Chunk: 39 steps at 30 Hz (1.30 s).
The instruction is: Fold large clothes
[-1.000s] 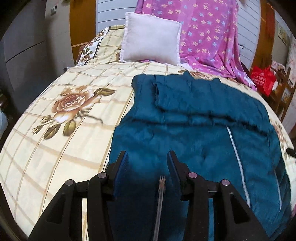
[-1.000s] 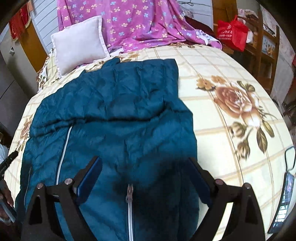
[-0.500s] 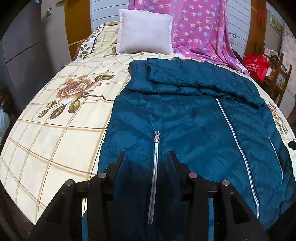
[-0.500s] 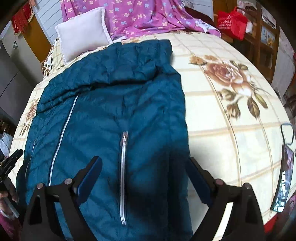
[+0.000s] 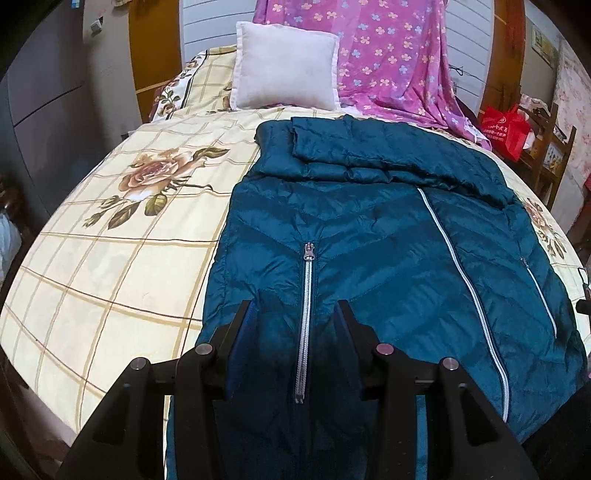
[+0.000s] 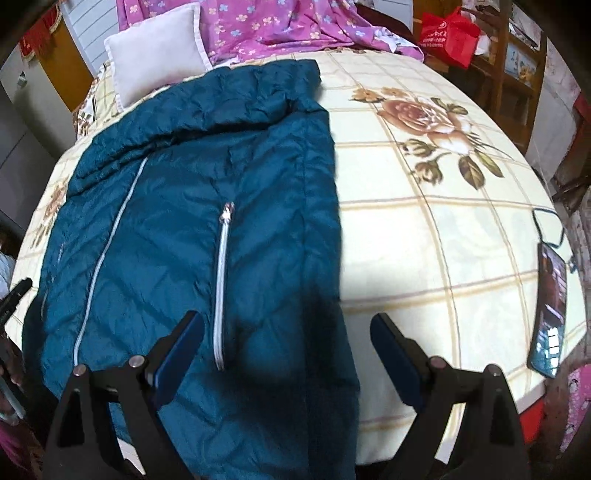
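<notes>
A large teal quilted jacket lies front up on the bed, sleeves folded across its top; it also shows in the right wrist view. Silver zips run down it. My left gripper is open above the jacket's hem, its fingers either side of a pocket zip. My right gripper is wide open above the jacket's right hem edge, beside the other pocket zip. Neither holds anything.
The bed has a cream checked sheet with roses. A white pillow and a pink flowered blanket lie at the head. A phone lies at the bed's right edge. A red bag sits on wooden shelving.
Both grippers have drawn back toward the foot of the bed and risen, so more of the jacket and both pocket zips have come into view. The jaws have not changed.
</notes>
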Motion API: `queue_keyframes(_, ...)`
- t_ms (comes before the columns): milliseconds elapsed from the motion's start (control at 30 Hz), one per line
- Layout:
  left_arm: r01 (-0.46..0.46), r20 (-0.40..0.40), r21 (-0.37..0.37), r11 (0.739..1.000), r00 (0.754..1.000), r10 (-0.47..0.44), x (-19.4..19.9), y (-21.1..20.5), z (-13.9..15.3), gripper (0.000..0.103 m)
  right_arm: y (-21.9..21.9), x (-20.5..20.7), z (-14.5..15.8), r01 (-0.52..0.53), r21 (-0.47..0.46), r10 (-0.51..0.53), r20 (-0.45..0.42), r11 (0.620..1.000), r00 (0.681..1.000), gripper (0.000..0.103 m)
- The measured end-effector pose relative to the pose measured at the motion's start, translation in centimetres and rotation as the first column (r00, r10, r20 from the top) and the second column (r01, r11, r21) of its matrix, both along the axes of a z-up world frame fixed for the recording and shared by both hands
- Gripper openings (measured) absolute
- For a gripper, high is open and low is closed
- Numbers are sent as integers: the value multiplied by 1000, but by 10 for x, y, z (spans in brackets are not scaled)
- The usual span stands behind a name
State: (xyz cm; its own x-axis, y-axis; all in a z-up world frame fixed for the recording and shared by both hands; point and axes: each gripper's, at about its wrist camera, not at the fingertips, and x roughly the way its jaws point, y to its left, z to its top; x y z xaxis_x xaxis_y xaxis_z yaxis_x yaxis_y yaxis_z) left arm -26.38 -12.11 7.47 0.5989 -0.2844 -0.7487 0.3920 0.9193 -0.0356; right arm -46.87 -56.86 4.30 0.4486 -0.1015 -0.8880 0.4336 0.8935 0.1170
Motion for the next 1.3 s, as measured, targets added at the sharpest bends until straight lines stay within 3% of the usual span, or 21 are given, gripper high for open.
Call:
queue_keyframes(167,8,18,-4,1000,1000,-8,-13,5,5,33,5,-26,3,5,-8,-5,2,1000,1000,93)
queue_keyframes(367,0,-5,-9,1000,1000,0,-21,17,0,33,7,-46,-14,14,14,-14,-19,1000,1000,93)
queue_keyframes(567,-18,-31,-21,1000,999,17,-25,30,-5,33,19,-50,-19,-9,-37,7,-39,999,999,93)
queue_keyframes(967,-44,-94,-29,999,995,41,-32,56,-20,33,33,-50,-30,-44,-31,42,-60,999,997,93)
queue_keyframes(1300,-58,-205,-200,978,979,16,-27,90,-23,33,23,-60,-38,-40,13,41,-71,999,997,93)
